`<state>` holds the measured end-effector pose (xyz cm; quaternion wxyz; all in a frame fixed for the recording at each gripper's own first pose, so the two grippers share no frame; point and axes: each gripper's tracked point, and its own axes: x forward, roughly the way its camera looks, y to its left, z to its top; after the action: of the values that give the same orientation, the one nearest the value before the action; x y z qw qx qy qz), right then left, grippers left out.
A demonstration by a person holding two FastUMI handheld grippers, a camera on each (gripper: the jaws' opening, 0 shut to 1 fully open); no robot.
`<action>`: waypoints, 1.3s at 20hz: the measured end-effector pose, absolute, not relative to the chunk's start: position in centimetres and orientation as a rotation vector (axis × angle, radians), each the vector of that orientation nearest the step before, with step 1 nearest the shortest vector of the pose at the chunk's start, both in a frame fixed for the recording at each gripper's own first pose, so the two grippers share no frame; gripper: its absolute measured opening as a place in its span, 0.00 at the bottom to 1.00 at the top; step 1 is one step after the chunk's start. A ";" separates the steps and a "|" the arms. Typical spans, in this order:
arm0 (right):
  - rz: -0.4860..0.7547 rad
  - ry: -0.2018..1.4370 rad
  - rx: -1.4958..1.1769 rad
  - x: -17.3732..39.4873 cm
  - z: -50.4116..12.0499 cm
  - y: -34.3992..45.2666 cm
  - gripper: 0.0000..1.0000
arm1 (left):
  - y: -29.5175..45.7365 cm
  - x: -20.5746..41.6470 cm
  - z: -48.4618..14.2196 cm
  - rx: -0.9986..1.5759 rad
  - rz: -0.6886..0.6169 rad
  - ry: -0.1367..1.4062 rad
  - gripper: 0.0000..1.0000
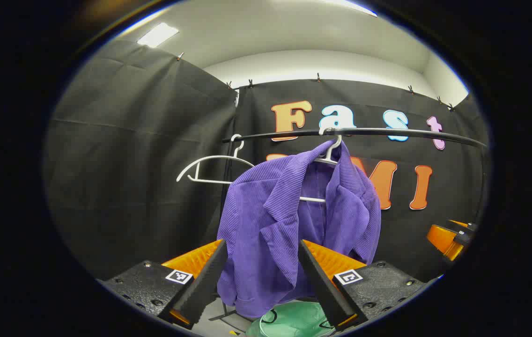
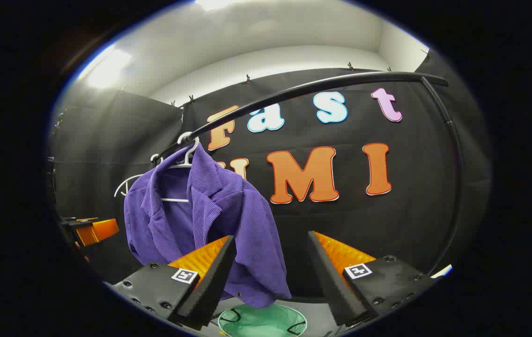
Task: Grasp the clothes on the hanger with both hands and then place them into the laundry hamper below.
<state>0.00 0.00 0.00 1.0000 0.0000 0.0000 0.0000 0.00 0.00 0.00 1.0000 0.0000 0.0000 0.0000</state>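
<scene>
A purple ribbed jacket (image 1: 289,220) (image 2: 210,220) hangs on a white hanger (image 1: 329,154) (image 2: 184,157) from a black rail (image 1: 387,132) (image 2: 317,86). Below it sits a green laundry hamper (image 1: 294,320) (image 2: 261,320). My left gripper (image 1: 261,281) is open, its fingers framing the jacket's lower part without touching it. My right gripper (image 2: 270,281) is open too, the jacket's hem hanging just beyond its left finger (image 2: 210,281). The right gripper (image 1: 451,236) shows at the far right of the left gripper view, and the left gripper (image 2: 88,231) shows at the left edge of the right gripper view.
A second, bare white hanger (image 1: 212,168) (image 2: 128,185) hangs on the rail to the jacket's left. The rail bends down into an upright post (image 2: 453,187) on the right. Black cloth walls close in the booth behind and to the left.
</scene>
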 end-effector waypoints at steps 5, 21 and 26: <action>0.013 0.006 0.002 1.5 -0.1 0.5 0.89 | -0.3 0.5 -0.5 0.014 0.003 0.014 0.92; 0.117 0.043 0.022 4.3 -1.5 5.3 0.90 | -1.8 2.7 -1.0 0.003 -0.004 0.017 0.92; 0.138 0.065 0.031 6.0 -2.4 7.5 0.98 | -3.0 5.3 -2.4 -0.008 -0.036 0.050 0.92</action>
<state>5.96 7.53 -2.41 0.9970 0.0153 0.0327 0.0687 5.31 -2.95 -2.38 0.9995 -0.0040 0.0249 -0.0180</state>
